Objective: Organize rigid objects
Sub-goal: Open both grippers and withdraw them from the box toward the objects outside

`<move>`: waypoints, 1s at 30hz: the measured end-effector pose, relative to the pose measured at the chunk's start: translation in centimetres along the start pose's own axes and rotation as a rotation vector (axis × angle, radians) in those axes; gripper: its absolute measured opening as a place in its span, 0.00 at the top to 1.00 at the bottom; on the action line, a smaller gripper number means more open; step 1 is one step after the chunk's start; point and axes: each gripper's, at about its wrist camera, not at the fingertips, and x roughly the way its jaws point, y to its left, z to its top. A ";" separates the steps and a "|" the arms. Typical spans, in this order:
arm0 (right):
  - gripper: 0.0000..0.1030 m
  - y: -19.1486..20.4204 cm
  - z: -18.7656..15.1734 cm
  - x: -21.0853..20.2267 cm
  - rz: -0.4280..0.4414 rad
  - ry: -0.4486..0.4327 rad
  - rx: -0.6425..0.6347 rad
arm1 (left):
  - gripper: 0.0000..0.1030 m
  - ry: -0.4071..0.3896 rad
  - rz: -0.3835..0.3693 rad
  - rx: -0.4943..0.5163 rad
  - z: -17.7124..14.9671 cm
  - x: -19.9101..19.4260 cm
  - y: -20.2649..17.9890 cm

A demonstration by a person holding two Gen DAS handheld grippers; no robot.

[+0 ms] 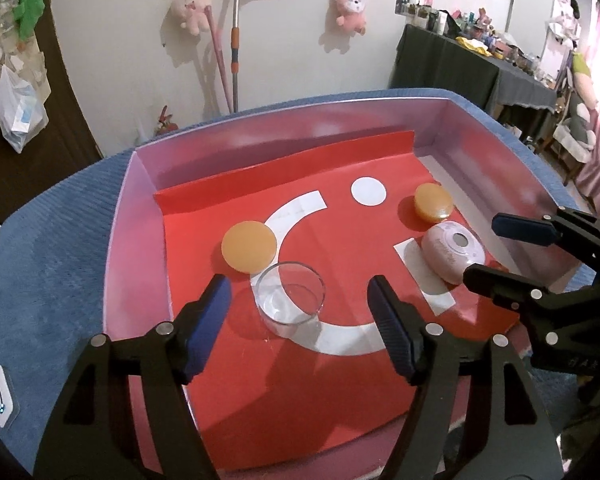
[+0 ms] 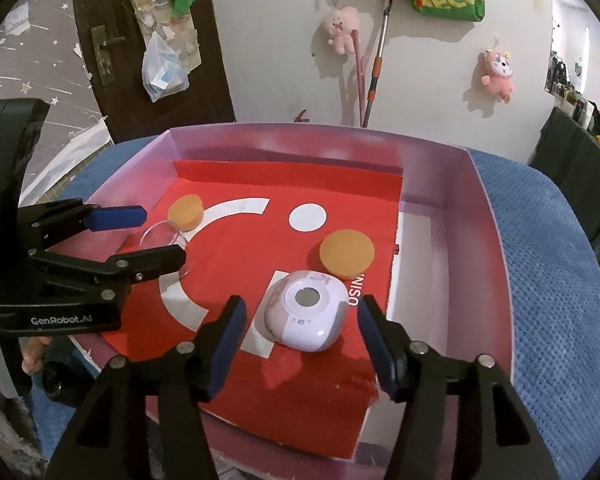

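Two orange discs (image 1: 249, 246) (image 1: 433, 201), a clear glass dish (image 1: 291, 294) and a pink-white oval case (image 2: 305, 309) lay on the tray's red sheet (image 1: 228, 392) — both my hand-held grippers (image 1: 298, 322) (image 2: 300, 344) gaped wide, empty.

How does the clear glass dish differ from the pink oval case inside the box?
The glass dish is transparent, round and open on top; the pink case is opaque, oval and closed, with a grey circle on its lid. The dish lies before the left gripper, over the curved white shape; the case lies before the right gripper, partly on a white rectangle. Both rest on the red sheet, ungripped.
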 end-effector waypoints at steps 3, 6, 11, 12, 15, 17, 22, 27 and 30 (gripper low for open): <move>0.37 0.0 -0.2 -0.8 0.006 -0.012 0.003 | 0.25 -0.020 -0.001 -0.004 -0.2 -0.9 -0.1; 0.31 0.2 -0.3 -1.8 0.012 -0.028 0.002 | 0.22 -0.049 0.003 -0.002 -0.4 -2.1 -0.3; 0.22 0.6 -0.6 -3.5 0.027 -0.061 0.003 | 0.10 -0.093 0.003 -0.006 -1.0 -4.1 -0.7; 0.18 0.7 -0.7 -3.9 0.030 -0.068 0.004 | 0.09 -0.100 0.005 -0.007 -1.2 -4.4 -0.7; 0.13 0.7 -1.1 -4.9 0.038 -0.085 0.005 | 0.08 -0.125 0.000 -0.010 -1.7 -5.5 -0.8; 0.09 0.9 -1.3 -5.4 0.042 -0.093 0.006 | 0.08 -0.132 -0.009 -0.015 -2.1 -5.9 -0.8; 0.04 1.3 -1.8 -6.9 0.054 -0.118 0.010 | 0.04 -0.149 -0.009 -0.019 -3.0 -6.9 -1.1; 0.00 1.8 -2.4 -8.3 0.063 -0.140 0.012 | 0.04 -0.161 -0.032 -0.041 -4.0 -7.6 -1.3; 0.00 2.0 -2.7 -8.8 0.065 -0.144 0.015 | 0.04 -0.165 -0.034 -0.047 -4.6 -8.0 -1.4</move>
